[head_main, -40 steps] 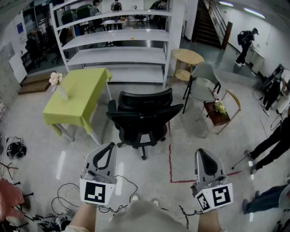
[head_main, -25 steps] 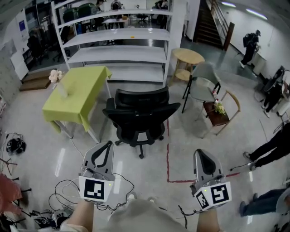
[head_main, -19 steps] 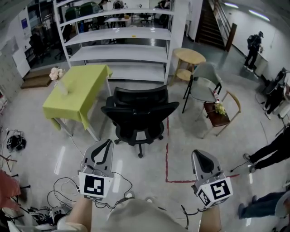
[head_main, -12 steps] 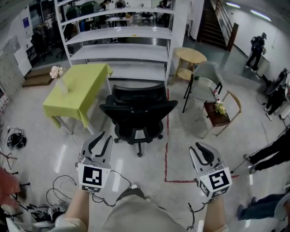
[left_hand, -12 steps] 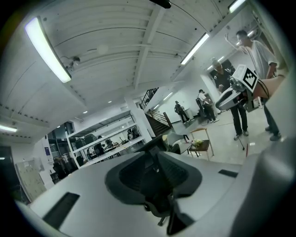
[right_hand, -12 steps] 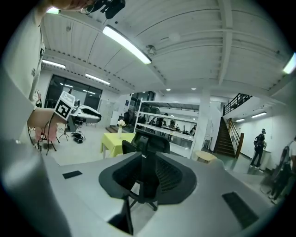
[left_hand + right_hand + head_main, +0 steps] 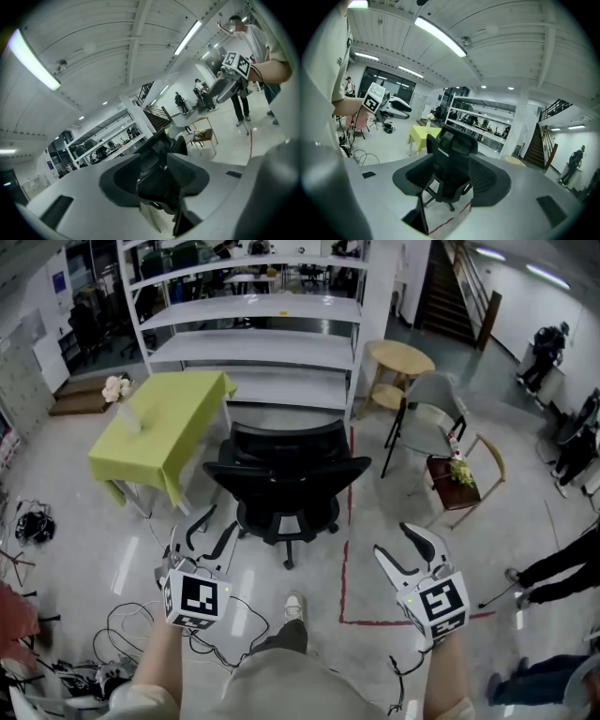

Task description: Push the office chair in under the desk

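A black office chair (image 7: 291,479) stands on the floor with its back toward me, just right of a desk with a lime-green cloth (image 7: 159,432). The chair is beside the desk, not under it. My left gripper (image 7: 209,525) and right gripper (image 7: 391,538) are held low in front of me, short of the chair and apart from it. Both sets of jaws are opening, with nothing between them. The chair (image 7: 157,154) shows beyond the jaws in the left gripper view. In the right gripper view the chair (image 7: 450,164) stands in front of the green desk (image 7: 423,133).
A white shelf rack (image 7: 253,334) stands behind the desk. A round wooden table (image 7: 398,357), a grey chair (image 7: 427,423) and a wooden chair with flowers (image 7: 464,474) are at the right. Red tape (image 7: 343,559) marks the floor. Cables (image 7: 122,634) lie at lower left.
Both grippers' jaws have gone from shut to spread apart. I have stepped toward the chair, and a shoe now shows on the floor between the grippers.
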{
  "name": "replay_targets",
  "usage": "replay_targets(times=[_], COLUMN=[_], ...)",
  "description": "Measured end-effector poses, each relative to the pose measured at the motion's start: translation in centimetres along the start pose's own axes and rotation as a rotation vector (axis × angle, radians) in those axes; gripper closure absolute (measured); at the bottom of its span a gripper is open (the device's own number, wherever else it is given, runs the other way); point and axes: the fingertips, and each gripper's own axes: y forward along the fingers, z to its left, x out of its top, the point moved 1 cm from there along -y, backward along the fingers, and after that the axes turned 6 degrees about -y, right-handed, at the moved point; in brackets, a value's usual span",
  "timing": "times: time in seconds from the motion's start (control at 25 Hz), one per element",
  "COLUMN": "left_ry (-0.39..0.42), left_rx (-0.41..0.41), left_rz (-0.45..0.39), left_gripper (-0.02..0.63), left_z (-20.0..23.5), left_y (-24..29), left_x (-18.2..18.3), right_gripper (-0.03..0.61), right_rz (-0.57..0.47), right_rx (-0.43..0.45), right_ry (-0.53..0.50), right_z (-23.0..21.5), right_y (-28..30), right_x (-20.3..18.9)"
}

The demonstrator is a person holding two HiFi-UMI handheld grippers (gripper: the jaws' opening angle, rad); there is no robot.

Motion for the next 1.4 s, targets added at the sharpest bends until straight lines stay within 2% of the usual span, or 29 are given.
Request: replay_targets(times=[0.28, 0.64, 0.92, 1.16, 1.4], left_ry=[0.07, 0.117, 0.185, 0.274, 0.289], left_rx=[-0.063, -0.142, -0.147, -0.272, -0.346], left_rz=[0.081, 0.197, 0.309, 0.375, 0.424], left_gripper=[0.364, 0.342, 0.322, 0.322, 0.331], left_z=[0.4, 2.4, 5.5, 4.8, 4.0], left_y=[5.8, 13.9, 19.5, 22.5, 24.0], left_x=[-2.3, -6.7, -11.6, -14.9, -16.8], right_gripper=[0.333, 0.315, 0.307, 0.298, 0.291], right_rz=[0.04, 0.109, 0.19, 0.261, 0.318], right_rx=[0.03, 0.132, 0.224, 0.285, 0.378], right_ry=[-0.032, -0.048, -0.097, -0.126, -0.147], right_z=[-2.9, -5.5, -6.7, -7.4, -8.3], right_y=[5.5, 14.0, 21.2, 26.0, 28.8], right_x=[-0.9, -2.5, -4.2, -6.5, -9.2])
